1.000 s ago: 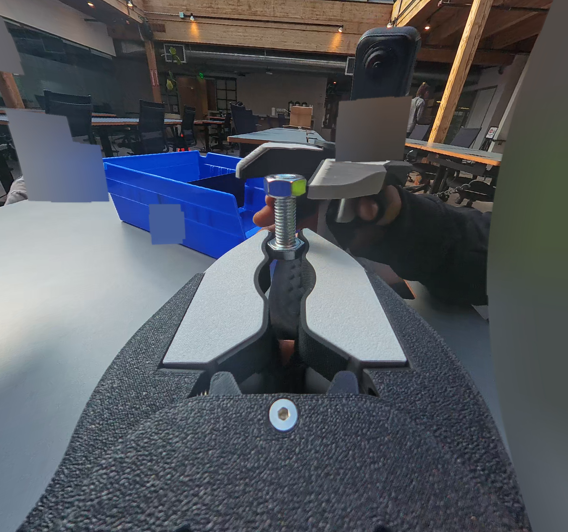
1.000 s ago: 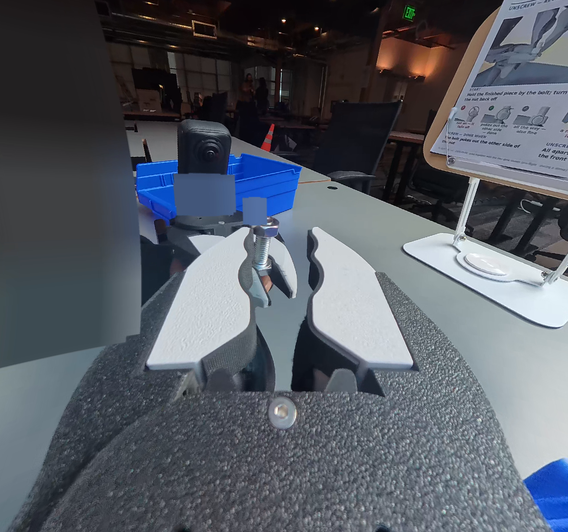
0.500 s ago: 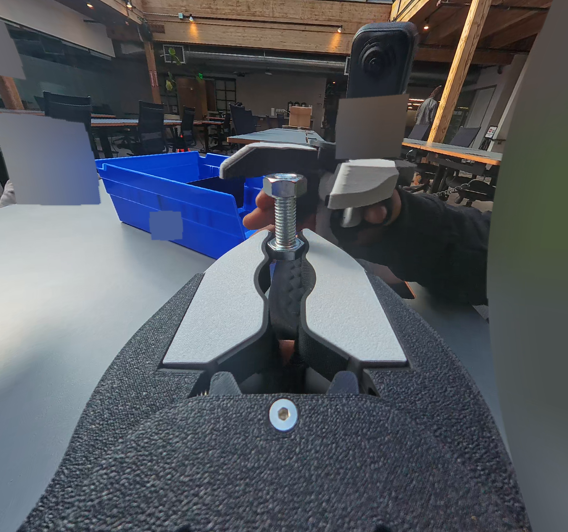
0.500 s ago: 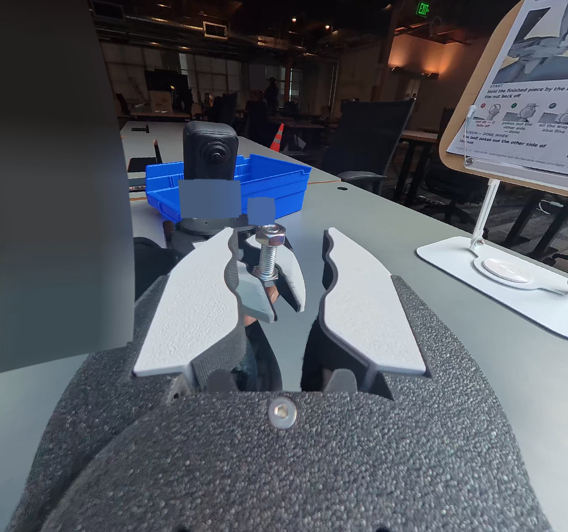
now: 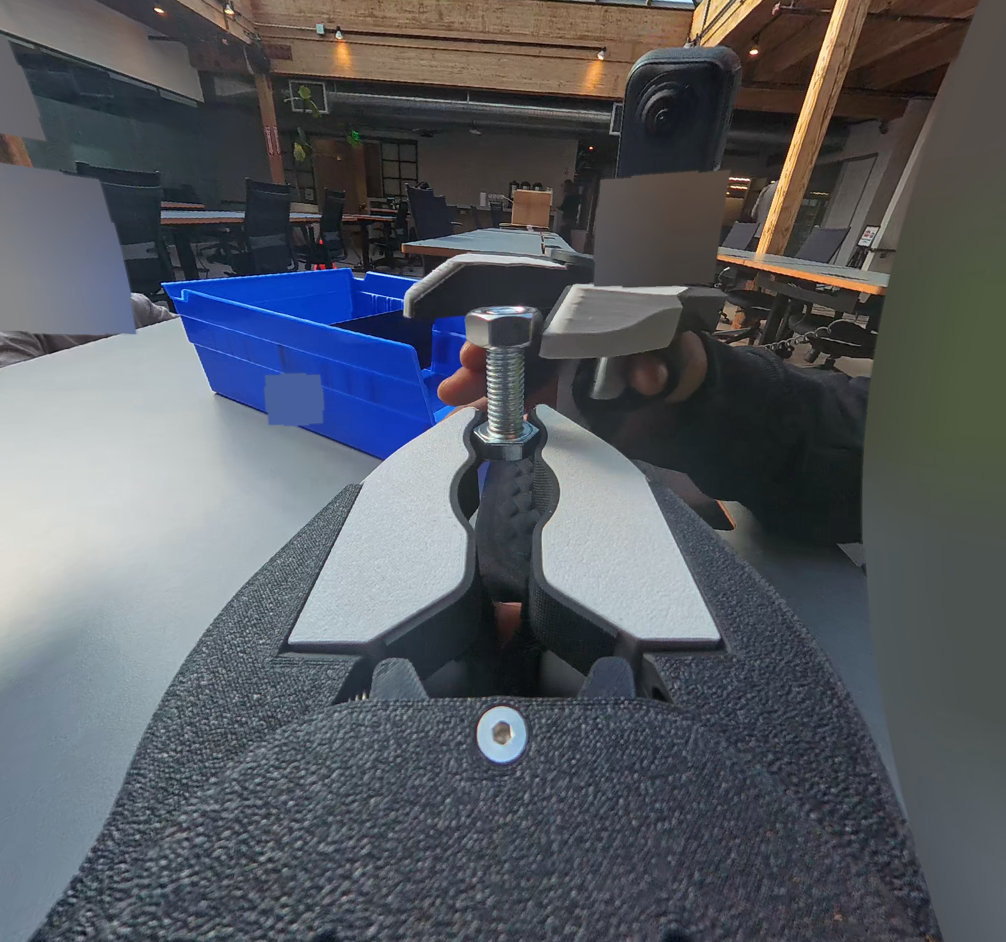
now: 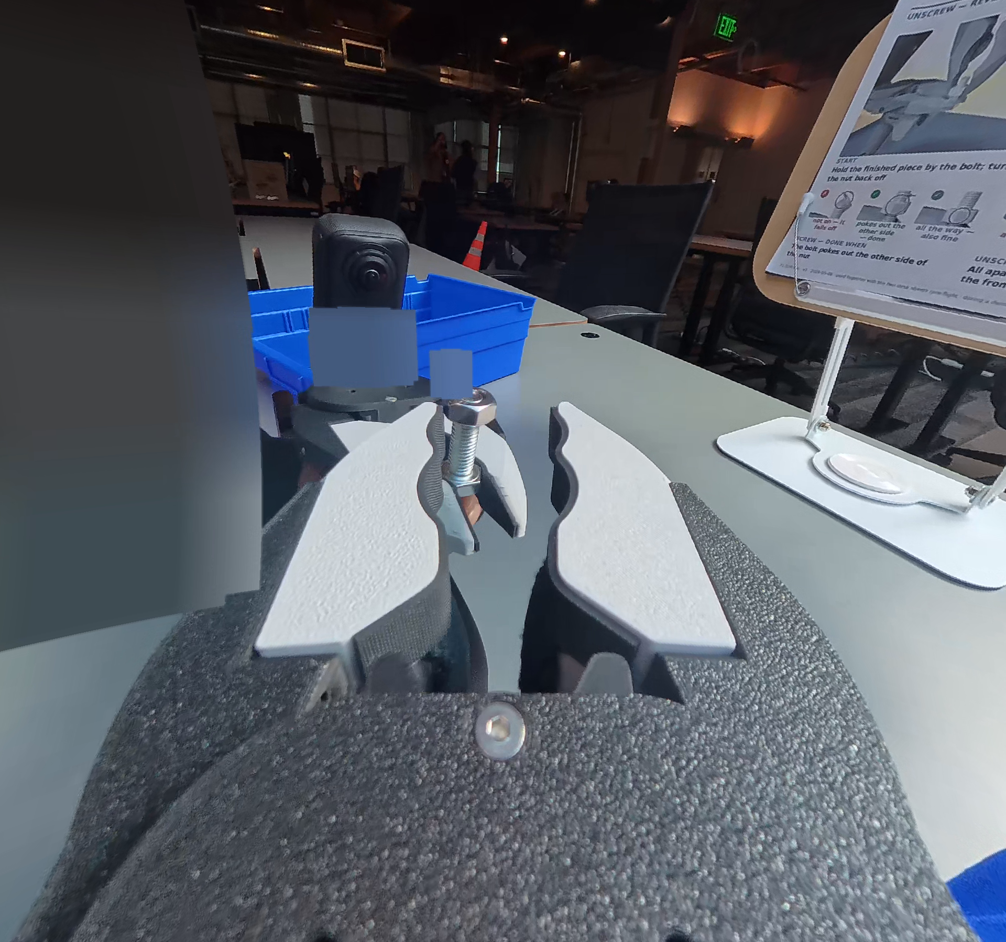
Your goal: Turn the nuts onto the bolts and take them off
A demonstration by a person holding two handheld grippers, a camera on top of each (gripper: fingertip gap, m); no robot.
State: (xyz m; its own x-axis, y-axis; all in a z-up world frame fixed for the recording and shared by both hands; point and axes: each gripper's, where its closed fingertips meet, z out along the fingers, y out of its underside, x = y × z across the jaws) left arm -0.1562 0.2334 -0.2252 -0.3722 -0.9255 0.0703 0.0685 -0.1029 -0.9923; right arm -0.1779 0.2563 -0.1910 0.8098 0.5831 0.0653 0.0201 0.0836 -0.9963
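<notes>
The left gripper (image 5: 505, 428) is clamped on a nut (image 5: 505, 434), its two grey fingers (image 5: 405, 540) pressed together around it at their tips; a bolt (image 5: 505, 366) stands upright out of that nut, threaded shank bare, hexagonal head at the top. In the left wrist view the bolt sits just above the picture's middle, towards 12 o'clock from the gripper's body; the right gripper (image 5: 536, 311) hangs behind it at about 1 o'clock, its fingers spread to either side of the bolt head, one close beside it, though contact cannot be told; a hand (image 5: 648, 371) in a dark sleeve grips its handle, and a black camera (image 5: 678, 110) rides on top. A blue bin (image 5: 305, 338) rests on the grey table (image 5: 120, 480) at 10 o'clock, near the bolt and behind it.

In the right wrist view the right gripper (image 6: 492, 415) is apart, a clear gap between its fingers; the bolt (image 6: 465, 442) leans slightly, at about 11 o'clock from the gap, just beside the left-hand finger, with the nut (image 6: 461, 476) at its lower end held in the left gripper (image 6: 479, 502); the blue bin (image 6: 473, 325) lies beyond at 11 o'clock; a white stand (image 6: 871, 491) carrying a printed sheet (image 6: 936, 142) on a board stands well apart at 2 o'clock.
</notes>
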